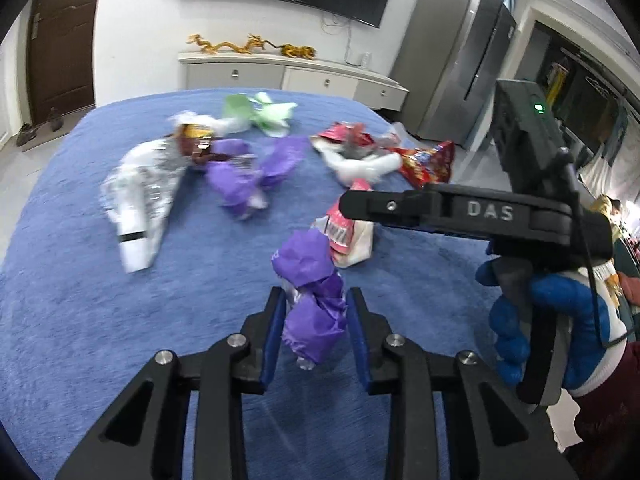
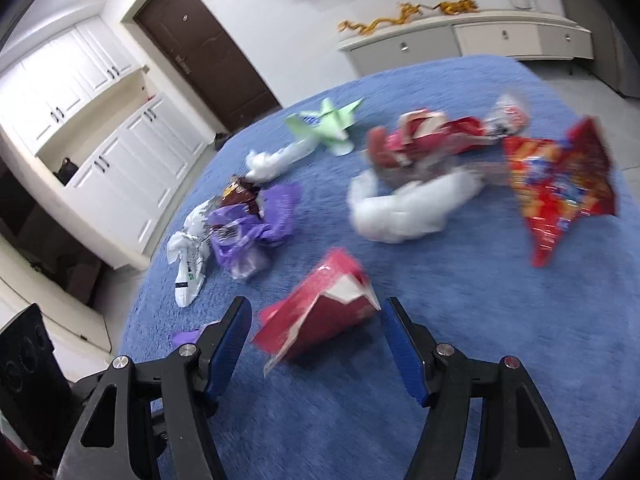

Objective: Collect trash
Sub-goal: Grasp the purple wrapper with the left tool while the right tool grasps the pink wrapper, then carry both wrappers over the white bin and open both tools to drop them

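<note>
Left gripper (image 1: 316,332) pinches one purple wrapper (image 1: 312,304); right gripper (image 2: 316,336) spread around one red packet (image 2: 320,312), seemingly untouched; two purple wrappers, blurred, lie beyond

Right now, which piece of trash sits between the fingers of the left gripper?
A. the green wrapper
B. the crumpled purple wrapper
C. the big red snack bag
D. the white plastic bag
B: in the left wrist view the crumpled purple wrapper stands between the blue pads of the left gripper, which press its sides.
</note>
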### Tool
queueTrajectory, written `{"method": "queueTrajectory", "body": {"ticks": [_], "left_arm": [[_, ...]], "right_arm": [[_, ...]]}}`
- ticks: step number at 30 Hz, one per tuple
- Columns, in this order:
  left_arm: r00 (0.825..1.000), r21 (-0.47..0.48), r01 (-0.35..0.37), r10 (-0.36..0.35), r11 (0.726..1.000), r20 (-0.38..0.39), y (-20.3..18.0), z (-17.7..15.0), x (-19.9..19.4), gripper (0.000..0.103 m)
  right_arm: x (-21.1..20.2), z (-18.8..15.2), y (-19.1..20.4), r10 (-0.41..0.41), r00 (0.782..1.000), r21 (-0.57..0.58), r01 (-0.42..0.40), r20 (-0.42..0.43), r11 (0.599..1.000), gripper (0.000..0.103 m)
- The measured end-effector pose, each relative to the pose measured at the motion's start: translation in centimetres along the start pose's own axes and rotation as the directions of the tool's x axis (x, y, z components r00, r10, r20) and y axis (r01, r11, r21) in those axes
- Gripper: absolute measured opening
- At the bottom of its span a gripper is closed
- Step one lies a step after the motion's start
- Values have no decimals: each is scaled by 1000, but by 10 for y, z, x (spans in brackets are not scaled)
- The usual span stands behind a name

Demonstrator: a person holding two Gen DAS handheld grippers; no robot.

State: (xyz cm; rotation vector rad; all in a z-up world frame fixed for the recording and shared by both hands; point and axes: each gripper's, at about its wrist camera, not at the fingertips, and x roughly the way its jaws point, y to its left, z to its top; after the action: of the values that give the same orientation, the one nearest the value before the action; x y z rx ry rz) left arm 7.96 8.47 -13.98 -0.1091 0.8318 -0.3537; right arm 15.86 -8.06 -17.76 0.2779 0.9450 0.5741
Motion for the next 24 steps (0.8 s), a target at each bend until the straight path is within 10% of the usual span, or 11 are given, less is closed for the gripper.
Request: {"method": "queueTrajectory", "body": {"ticks": [5, 7, 24], "left_arm": [[998, -16, -49, 49, 999, 25, 14, 0, -7, 29], [998, -21, -54, 55, 998, 33, 16, 2, -11, 29], [998, 116, -10, 4, 993, 55, -64, 44, -10, 28]], "right_arm": [[14, 0, 6, -6, 1000, -23, 5, -31, 1000, 39], [12, -3, 4, 15, 1000, -27, -16, -24, 1000, 9], [-107, -31, -67, 40, 962, 39, -52, 270, 998, 7]]}}
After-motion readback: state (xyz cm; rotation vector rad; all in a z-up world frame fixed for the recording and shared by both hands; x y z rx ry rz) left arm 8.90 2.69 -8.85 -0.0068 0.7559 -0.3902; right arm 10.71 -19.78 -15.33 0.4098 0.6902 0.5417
